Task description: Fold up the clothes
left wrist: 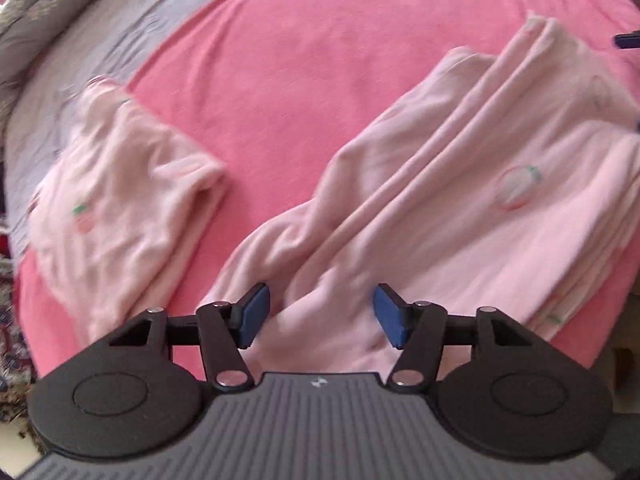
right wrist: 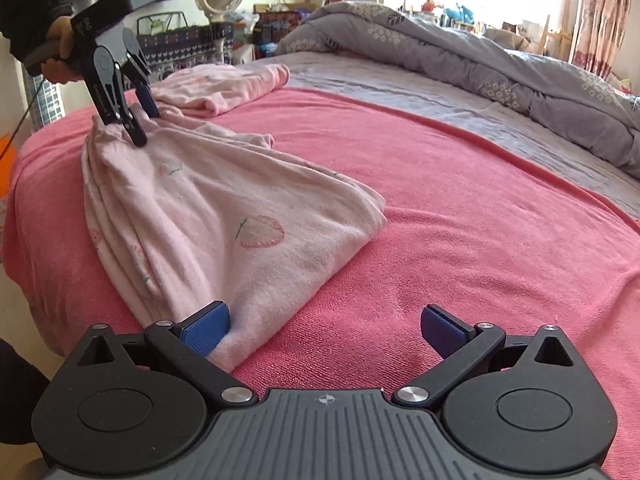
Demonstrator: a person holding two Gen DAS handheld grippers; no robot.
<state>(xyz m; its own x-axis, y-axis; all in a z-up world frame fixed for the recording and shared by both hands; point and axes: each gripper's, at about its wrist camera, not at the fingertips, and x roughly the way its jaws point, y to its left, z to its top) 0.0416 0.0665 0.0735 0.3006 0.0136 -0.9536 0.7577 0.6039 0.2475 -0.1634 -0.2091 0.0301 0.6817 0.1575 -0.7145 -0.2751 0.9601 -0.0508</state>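
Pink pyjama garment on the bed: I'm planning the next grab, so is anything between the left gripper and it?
Nothing visible. The left gripper hangs open right over the pink garment, with only cloth below its jaws. The folded piece lies apart, to the side.

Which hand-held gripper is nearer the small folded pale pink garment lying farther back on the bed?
Left. The left hand-held gripper hangs just in front of the folded pale pink garment; the right hand-held gripper sits much farther off, at the near bed edge.

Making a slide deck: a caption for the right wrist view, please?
Open right hand-held gripper beside pink strawberry-print garment on pink blanket.
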